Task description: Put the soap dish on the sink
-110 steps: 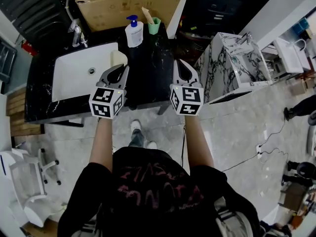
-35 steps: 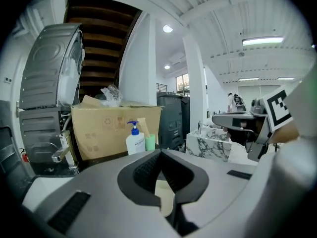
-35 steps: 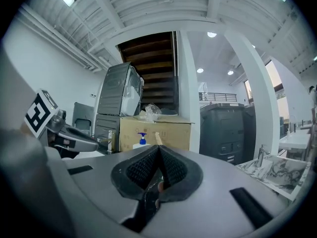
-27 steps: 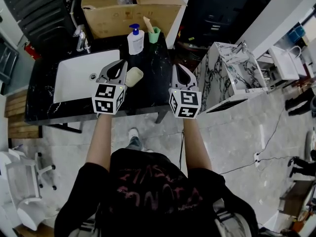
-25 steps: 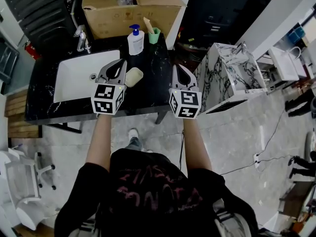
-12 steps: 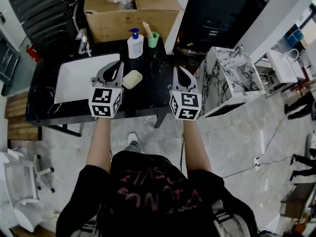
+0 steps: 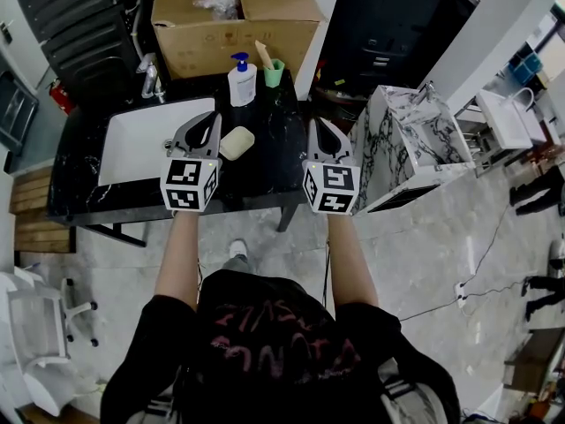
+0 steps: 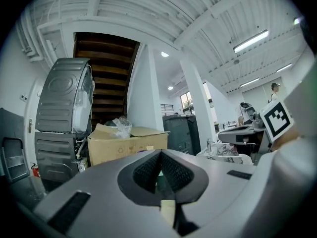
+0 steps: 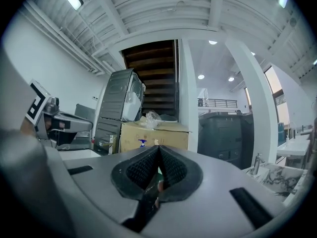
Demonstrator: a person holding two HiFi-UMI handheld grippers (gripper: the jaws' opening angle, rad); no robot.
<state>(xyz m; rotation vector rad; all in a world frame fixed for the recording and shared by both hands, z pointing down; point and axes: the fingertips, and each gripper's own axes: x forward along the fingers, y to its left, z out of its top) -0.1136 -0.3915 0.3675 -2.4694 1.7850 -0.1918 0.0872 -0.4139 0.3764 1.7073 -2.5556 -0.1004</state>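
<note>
The cream soap dish (image 7: 236, 142) lies on the black marble countertop (image 7: 265, 162), just right of the white sink basin (image 7: 146, 140). My left gripper (image 7: 214, 117) hovers at the basin's right edge, close to the left of the dish and apart from it, shut with nothing in its jaws. My right gripper (image 7: 314, 124) is over the counter's right end, also shut and empty. In both gripper views the ribbed pads (image 8: 161, 170) (image 9: 157, 170) meet, and the dish itself is hidden from them.
A soap dispenser (image 7: 240, 79) and a green cup (image 7: 274, 69) stand at the counter's back edge, with a faucet (image 7: 150, 76) behind the basin. A cardboard box (image 7: 234, 16) sits beyond. A marble vanity (image 7: 410, 140) stands to the right.
About four seconds ago the dish was at my left gripper's tips by the basin; it now lies on the counter to that gripper's right. Over the last second only the view shifted slightly.
</note>
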